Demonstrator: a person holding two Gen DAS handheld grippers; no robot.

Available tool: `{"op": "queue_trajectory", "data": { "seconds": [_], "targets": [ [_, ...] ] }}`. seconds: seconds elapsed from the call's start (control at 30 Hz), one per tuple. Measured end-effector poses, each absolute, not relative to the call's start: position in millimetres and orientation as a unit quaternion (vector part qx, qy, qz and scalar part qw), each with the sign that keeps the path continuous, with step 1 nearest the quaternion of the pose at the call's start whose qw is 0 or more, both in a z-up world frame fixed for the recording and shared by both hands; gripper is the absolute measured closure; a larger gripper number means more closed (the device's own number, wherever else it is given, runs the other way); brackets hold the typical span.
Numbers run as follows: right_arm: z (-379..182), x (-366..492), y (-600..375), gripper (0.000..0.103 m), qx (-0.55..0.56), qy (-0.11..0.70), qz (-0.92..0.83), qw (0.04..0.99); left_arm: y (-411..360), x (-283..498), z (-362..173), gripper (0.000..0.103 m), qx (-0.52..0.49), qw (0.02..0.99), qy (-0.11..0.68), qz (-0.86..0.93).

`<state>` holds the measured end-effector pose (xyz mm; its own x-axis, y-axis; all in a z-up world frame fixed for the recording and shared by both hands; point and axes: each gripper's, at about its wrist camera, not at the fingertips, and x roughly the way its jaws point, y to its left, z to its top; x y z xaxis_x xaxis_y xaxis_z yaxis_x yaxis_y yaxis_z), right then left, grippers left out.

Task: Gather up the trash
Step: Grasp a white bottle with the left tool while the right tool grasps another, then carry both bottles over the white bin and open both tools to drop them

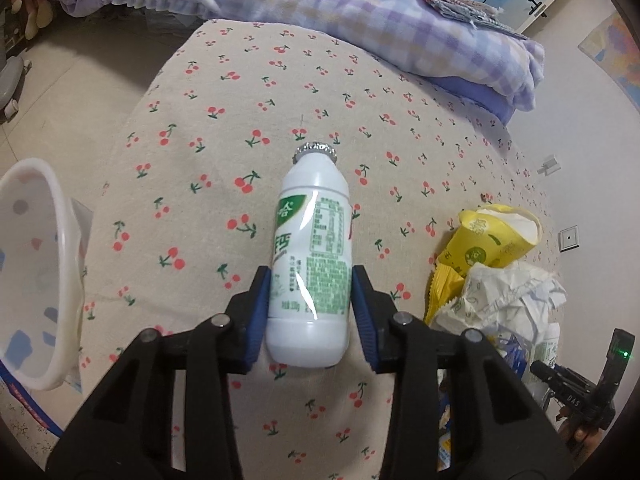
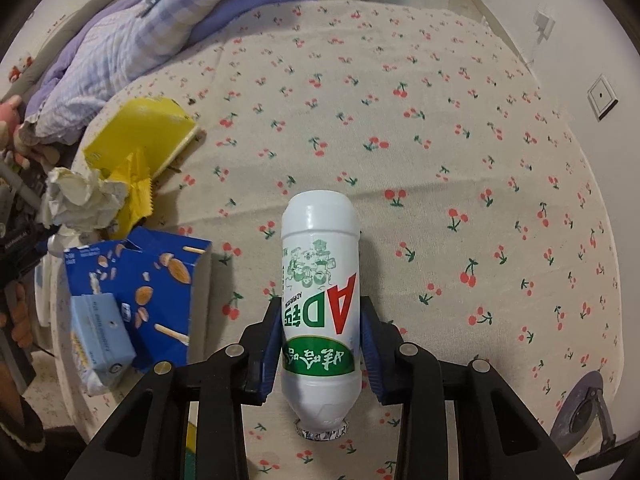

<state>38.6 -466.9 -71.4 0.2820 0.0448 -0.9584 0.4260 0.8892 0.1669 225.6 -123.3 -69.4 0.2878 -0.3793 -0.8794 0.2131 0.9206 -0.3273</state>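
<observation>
Bedsheet (image 1: 224, 92) printed with red cherries covers the bed, and on it lie two white plastic drink bottles with foil caps. The left gripper (image 1: 309, 308) straddles one bottle (image 1: 310, 248), which lies with its cap pointing away from the camera; the blue pads sit against its lower sides, so the jaws are clamped on it. The right gripper (image 2: 319, 336) has the second bottle (image 2: 320, 280) between its pads in the same way, closed on the labelled body, but this bottle points the other way, its cap toward the camera.

A heap of rubbish lies between the two bottles: a yellow wrapper (image 1: 492, 240), crumpled white paper (image 1: 508, 296), and, in the right wrist view, a blue snack box (image 2: 160, 280) with a small pale blue carton (image 2: 102, 332) leaning on it. A white bin (image 1: 36, 272) with coloured spots stands at the bed's edge to the left of the left gripper. A purple checked quilt (image 1: 360, 12) is bunched at the far end of the bed
</observation>
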Motion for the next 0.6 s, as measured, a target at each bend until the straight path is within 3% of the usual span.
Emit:
{"op": "queue_trajectory", "data": {
  "seconds": [0.6],
  "targets": [
    [6,54,-394,0.066,0.188,0.506,-0.062,0.840,-47,196,-36,0.062,-0.076,0.819,0.546,-0.157]
  ]
}}
